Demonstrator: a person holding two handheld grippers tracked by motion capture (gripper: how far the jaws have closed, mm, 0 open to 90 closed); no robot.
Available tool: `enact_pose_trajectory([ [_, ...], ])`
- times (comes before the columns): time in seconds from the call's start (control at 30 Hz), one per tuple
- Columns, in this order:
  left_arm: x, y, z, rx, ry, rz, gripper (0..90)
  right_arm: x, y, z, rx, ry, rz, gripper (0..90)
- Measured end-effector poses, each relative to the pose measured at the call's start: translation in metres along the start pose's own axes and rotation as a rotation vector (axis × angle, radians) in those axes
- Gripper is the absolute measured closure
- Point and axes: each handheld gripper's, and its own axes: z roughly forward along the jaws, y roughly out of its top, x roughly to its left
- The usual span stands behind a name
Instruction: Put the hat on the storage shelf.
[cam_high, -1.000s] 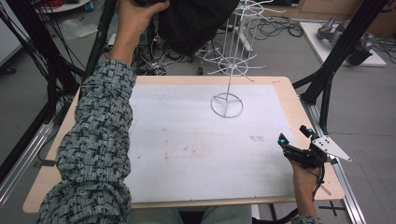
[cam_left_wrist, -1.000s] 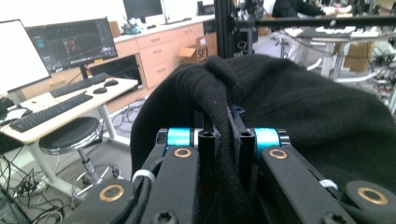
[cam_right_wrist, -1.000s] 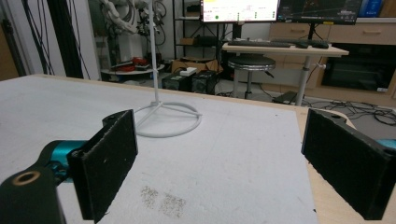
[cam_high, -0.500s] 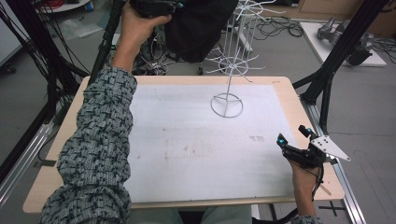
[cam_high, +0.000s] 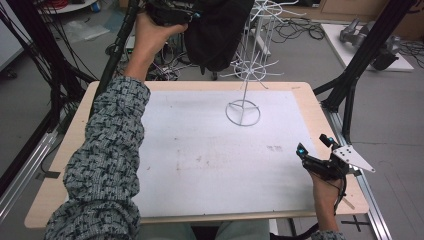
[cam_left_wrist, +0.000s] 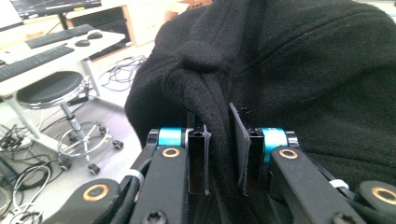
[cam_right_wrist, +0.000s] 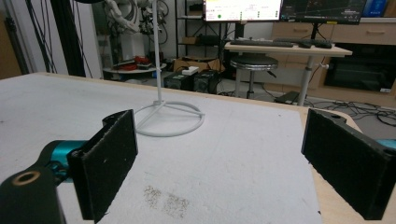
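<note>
the left hand-held gripper (cam_left_wrist: 219, 154) had just been easing its jaws apart, a fold of the black hat (cam_left_wrist: 280, 70) between them, raised beside the white wire rack (cam_high: 248, 65) as if to hang it. the right hand-held gripper (cam_high: 314, 150) rested spread wide on the table (cam_high: 65, 165), idle.

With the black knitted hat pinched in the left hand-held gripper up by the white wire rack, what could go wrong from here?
1. The left hand-held gripper pinches only a narrow fold of the black knitted hat, and its jaws have just been opening, so the hat could slip out and drop.
2. The white wire rack stands on a small ring base; a snagged hat could tip it.
3. The right hand-held gripper rests open near the table's edge, too far off to steady the rack.
</note>
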Motion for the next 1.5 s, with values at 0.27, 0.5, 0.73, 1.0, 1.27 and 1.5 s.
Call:
enact_pose_trajectory([
  [0.27, 0.001, -0.010, 0.002, 0.015, -0.009, -0.019, 74.8, 0.002, 0.000, 0.001, 0.007, 0.000, 0.002, 9.7],
  [0.5, -0.001, -0.011, 0.007, 0.026, -0.016, -0.019, 72.2, 0.001, 0.000, 0.001, 0.008, 0.002, -0.003, 9.7],
  [0.73, 0.000, -0.015, 0.011, 0.053, -0.020, -0.033, 67.8, 0.001, 0.000, 0.000, 0.006, 0.000, -0.001, 9.7],
  [1.0, 0.004, -0.021, 0.019, 0.113, -0.027, -0.061, 66.8, 0.001, 0.000, 0.000, 0.003, -0.002, 0.003, 9.7],
  [1.27, 0.003, -0.026, 0.022, 0.119, -0.006, -0.071, 64.6, 0.000, 0.001, 0.000, -0.001, -0.002, 0.002, 9.7],
  [1.5, 0.004, -0.036, 0.019, 0.104, -0.007, -0.089, 57.8, 0.000, 0.001, 0.000, -0.002, -0.001, 0.001, 9.7],
])
